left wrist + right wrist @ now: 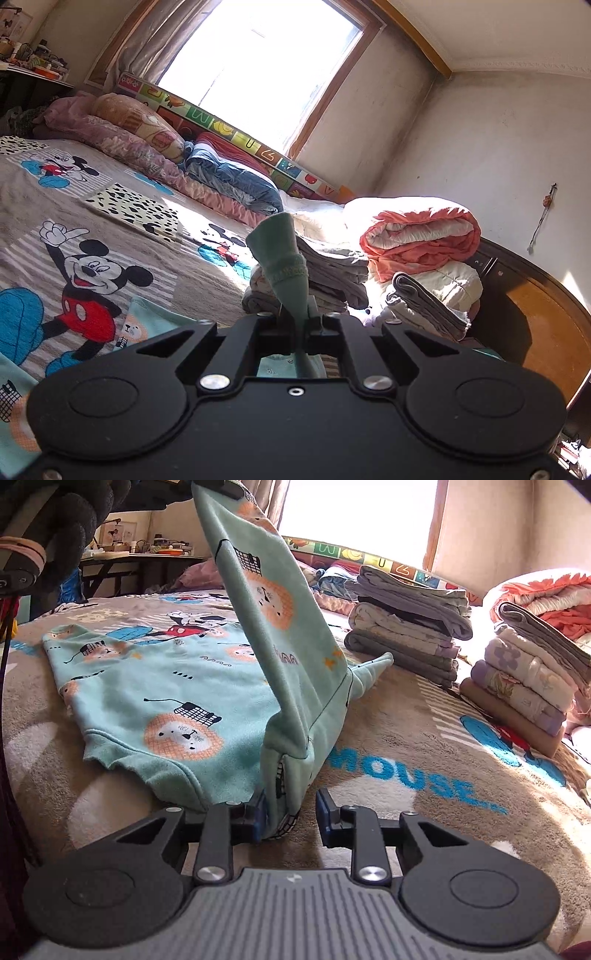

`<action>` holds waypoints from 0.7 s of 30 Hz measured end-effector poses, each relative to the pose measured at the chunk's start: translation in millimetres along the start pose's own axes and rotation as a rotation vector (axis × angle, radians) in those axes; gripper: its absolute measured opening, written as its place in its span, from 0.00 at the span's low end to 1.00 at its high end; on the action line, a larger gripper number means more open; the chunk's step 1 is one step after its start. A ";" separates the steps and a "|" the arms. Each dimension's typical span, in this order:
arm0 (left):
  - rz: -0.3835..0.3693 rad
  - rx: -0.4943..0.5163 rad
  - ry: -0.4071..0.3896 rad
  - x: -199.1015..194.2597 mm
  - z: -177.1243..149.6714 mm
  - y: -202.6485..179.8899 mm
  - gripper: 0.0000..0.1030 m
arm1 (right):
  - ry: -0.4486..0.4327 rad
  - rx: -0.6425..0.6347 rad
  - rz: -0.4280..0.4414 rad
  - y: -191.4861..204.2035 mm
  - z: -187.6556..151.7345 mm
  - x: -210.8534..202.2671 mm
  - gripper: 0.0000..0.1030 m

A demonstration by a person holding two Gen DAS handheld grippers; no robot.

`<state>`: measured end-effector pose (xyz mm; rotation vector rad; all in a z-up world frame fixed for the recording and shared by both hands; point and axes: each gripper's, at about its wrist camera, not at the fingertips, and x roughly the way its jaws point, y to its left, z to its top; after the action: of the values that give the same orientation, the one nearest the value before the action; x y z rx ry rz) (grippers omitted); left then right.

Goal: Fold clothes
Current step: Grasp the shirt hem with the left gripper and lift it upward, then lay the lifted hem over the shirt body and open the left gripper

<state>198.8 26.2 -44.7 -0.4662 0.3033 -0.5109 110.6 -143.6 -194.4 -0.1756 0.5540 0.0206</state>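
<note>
Mint lion-print top (155, 686) lies spread on the bed (406, 738), your left claw (297, 321) clamped on its raised sleeve cuff (284, 251), while your right claw (290, 812) stands open around the hem corner.

Harsh daylight from window (258, 62) blows out — soft shadows on blanket (406, 738), fisheye-bent edges.

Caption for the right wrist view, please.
Open right gripper beside the lifted edge of a mint lion-print garment on the bed.
</note>
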 end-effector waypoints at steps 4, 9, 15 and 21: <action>0.021 -0.008 0.003 -1.3 -1.0 9.6 0.04 | -0.010 -0.101 -0.024 11.4 -0.4 -3.7 0.22; 0.048 -0.032 0.001 -5.8 -0.1 26.1 0.04 | -0.025 -0.221 -0.059 24.2 -2.0 -8.3 0.22; 0.099 -0.042 0.019 -6.2 -5.3 46.6 0.04 | -0.033 -0.319 -0.083 35.3 -4.4 -8.9 0.22; 0.181 -0.070 0.060 -10.4 -12.2 73.1 0.04 | -0.040 -0.415 -0.101 44.8 -6.3 -10.4 0.21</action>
<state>214.3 83.8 -89.7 -0.4866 0.4178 -0.3392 95.5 -100.3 -201.4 -0.6056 0.4950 0.0409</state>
